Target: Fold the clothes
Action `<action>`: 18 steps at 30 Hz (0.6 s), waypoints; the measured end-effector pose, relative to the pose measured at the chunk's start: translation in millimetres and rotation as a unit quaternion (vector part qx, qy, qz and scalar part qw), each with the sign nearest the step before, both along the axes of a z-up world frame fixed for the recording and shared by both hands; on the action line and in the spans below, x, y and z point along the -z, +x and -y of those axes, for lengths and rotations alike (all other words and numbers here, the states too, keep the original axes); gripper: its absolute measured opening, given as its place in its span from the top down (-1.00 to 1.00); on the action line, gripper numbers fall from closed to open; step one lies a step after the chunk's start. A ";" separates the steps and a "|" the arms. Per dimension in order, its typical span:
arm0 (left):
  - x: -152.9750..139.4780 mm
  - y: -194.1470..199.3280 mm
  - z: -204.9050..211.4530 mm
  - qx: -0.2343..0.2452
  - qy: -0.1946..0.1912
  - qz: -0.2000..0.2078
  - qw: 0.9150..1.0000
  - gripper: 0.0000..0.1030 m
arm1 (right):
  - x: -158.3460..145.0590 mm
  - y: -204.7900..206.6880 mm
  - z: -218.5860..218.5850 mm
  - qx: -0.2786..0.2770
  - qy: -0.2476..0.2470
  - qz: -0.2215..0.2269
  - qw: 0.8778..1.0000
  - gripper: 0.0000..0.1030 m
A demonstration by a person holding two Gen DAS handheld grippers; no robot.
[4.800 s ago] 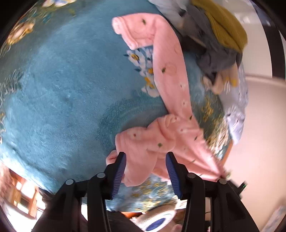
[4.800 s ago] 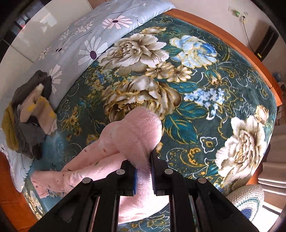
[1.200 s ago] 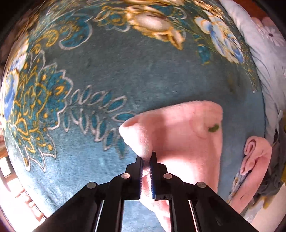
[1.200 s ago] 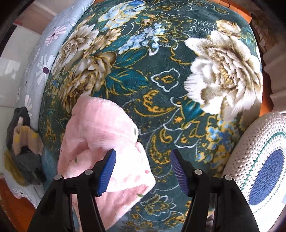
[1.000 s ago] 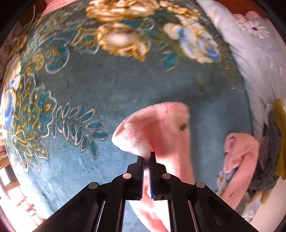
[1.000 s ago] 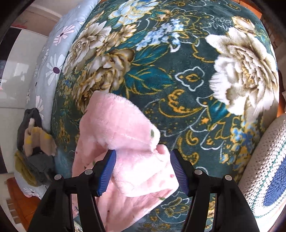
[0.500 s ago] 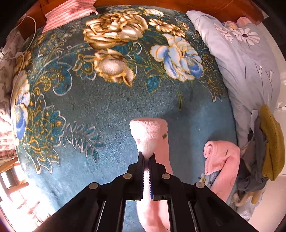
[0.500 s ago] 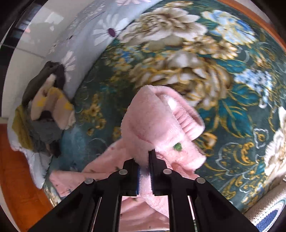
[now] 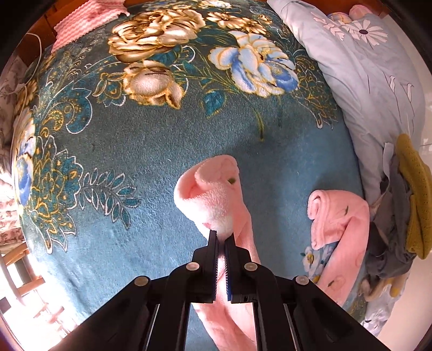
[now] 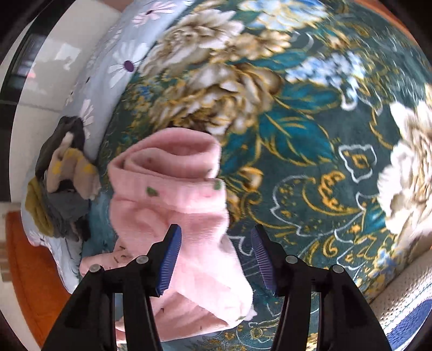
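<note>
A fluffy pink garment [image 9: 213, 205] with small green dots lies on a teal floral blanket [image 9: 135, 151]. My left gripper [image 9: 221, 240] is shut on a bunched fold of it and holds that end lifted; another part of the garment [image 9: 340, 229] lies to the right. In the right wrist view the garment [image 10: 175, 205] sits folded over itself on the blanket [image 10: 310, 151]. My right gripper [image 10: 216, 237] is open, its blue pads on either side of the garment's near edge, holding nothing.
A heap of grey, beige and mustard clothes [image 9: 405, 216] lies at the bed's edge, also in the right wrist view [image 10: 59, 186]. A pale blue daisy quilt [image 9: 364, 67] lies beyond it. A pink striped cloth [image 9: 86, 16] sits at the far corner. A knitted white-and-blue cushion [image 10: 405, 310] lies at the lower right.
My right gripper has opened and let go of the pink garment, which now lies folded below it. My left gripper stays shut on its fold.
</note>
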State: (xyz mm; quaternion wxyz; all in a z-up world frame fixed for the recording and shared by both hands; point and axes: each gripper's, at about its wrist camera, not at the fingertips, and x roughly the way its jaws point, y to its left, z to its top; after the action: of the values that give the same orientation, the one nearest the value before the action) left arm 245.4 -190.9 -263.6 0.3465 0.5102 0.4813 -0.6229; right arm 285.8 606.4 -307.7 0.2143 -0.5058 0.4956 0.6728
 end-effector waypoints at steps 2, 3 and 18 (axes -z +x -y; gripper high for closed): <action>-2.0 -1.4 -3.2 0.003 -0.001 0.003 1.000 0.91 | 20.4 7.5 -2.8 0.032 -0.038 -0.010 0.999 -0.07; -3.8 -1.9 -4.7 0.005 -0.002 0.004 1.000 0.91 | 31.0 7.6 -3.5 0.047 -0.058 -0.014 0.997 -0.07; -54.2 -12.7 -7.7 0.019 -0.026 -0.058 0.998 0.92 | -10.5 -28.5 -13.9 0.052 -0.051 -0.078 0.994 0.92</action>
State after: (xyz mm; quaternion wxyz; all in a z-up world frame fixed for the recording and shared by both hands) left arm 232.6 -183.2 -209.4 0.3193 0.4730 0.4749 -0.6700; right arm 257.3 620.2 -297.2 0.1835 -0.4355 0.5704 0.6718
